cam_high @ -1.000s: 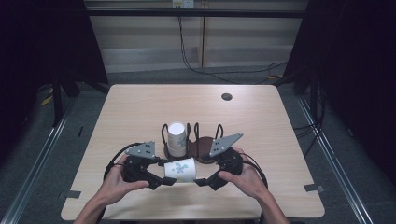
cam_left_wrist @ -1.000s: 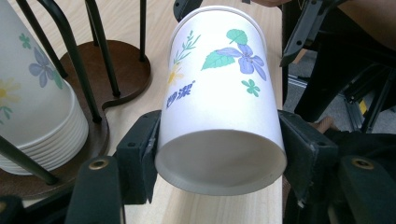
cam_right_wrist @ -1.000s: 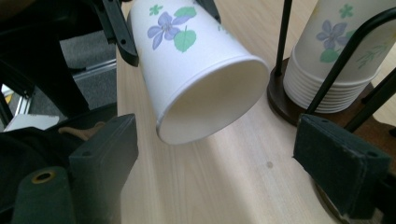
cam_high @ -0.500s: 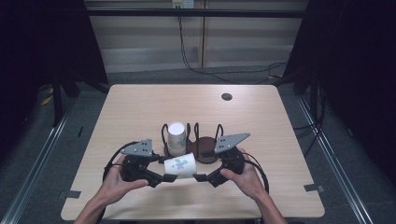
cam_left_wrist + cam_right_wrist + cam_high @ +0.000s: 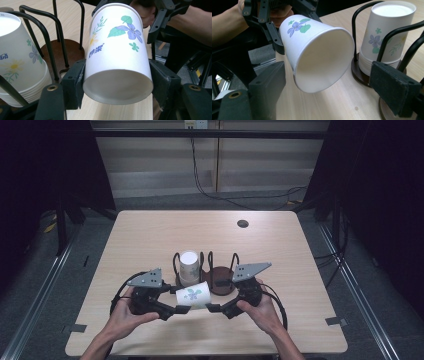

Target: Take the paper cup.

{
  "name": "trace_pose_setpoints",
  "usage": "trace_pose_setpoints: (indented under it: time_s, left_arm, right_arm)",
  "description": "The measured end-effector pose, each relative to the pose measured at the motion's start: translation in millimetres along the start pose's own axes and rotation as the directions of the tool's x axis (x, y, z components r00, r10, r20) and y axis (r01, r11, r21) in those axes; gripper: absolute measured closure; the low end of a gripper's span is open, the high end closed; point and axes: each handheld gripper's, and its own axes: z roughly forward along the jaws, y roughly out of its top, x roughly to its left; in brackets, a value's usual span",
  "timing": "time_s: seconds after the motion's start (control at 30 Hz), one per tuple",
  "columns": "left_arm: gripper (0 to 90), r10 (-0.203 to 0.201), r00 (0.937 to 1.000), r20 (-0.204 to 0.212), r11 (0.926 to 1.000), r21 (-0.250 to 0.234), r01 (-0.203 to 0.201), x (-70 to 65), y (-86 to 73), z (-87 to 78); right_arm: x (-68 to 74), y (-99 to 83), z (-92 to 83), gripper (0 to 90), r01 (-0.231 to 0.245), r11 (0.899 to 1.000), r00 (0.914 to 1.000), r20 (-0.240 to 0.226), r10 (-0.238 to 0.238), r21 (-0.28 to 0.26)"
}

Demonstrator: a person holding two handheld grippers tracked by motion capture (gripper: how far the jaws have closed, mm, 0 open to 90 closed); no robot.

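Wooden surface (image 5: 150, 235) carries a wire rack (image 5: 206, 265) holding stacked cups (image 5: 189, 266). Left gripper (image 5: 117, 85) clamps a floral paper cup (image 5: 117, 55) just in front of the rack; right gripper (image 5: 337, 82) jaws stand apart, cup mouth between them, untouched.

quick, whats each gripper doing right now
Left gripper: closed on the base end of the paper cup.
Right gripper: open, jaws either side of the cup's rim, not pressing it.

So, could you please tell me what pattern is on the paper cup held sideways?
The paper cup is white with purple flowers and green leaves, clearest in the left gripper view.
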Motion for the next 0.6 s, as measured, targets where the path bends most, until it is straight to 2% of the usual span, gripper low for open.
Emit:
trace_pose_setpoints:
  time_s: [0.17,0.33,0.6]
  left_arm:
    - [36.1,0.005,1.0000,0.001,0.9999,-0.010,-0.005,-0.7,0.5,-0.8]
    - [35.9,0.015,0.9998,0.011,0.9988,-0.047,-0.014,-3.0,1.8,-2.7]
    - [35.9,0.019,0.9996,0.023,0.9977,-0.066,-0.017,-5.1,3.0,-2.7]
  right_arm:
    - [-0.1,0.1,-2.1,13.3,-0.013,0.999,0.9998,-0.012,0.013,-0.041]
    - [-0.9,-1.4,-0.7,13.3,-0.029,0.997,0.9989,-0.037,0.027,-0.065]
    - [2.3,0.5,0.9,13.3,-0.023,0.995,0.9986,-0.048,0.019,-0.094]
